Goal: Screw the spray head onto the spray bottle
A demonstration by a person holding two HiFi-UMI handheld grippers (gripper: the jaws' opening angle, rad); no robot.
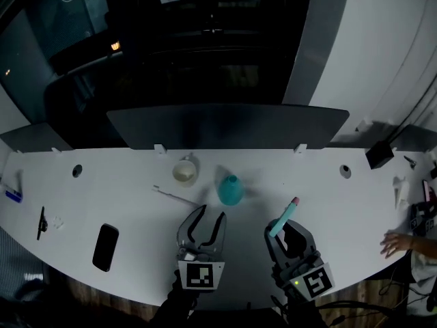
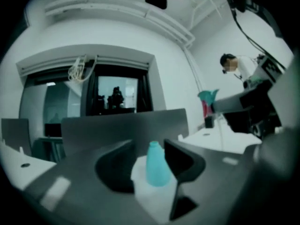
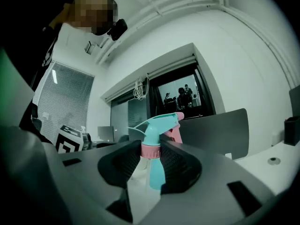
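The teal spray bottle (image 1: pixel 231 190) stands upright on the white table (image 1: pixel 307 183) with its neck bare. My left gripper (image 1: pixel 210 219) sits just short of it, open, fingers apart and nothing pressed between them. In the left gripper view the bottle (image 2: pixel 156 168) shows in the gap beyond the jaws of the left gripper (image 2: pixel 149 146). My right gripper (image 1: pixel 285 229) is shut on the spray head (image 1: pixel 283 221), teal with a pink collar and pink nozzle tip, held to the right of the bottle. In the right gripper view the spray head (image 3: pixel 153 139) is clamped at its collar by the right gripper (image 3: pixel 151 149).
A black phone (image 1: pixel 105 247) lies at front left, with a pen (image 1: pixel 41 222) further left. A small white cup (image 1: pixel 184 171) and a thin white stick (image 1: pixel 174 195) lie left of the bottle. A dark monitor back (image 1: pixel 225 125) lines the far edge. A person's hand (image 1: pixel 396 241) rests at right.
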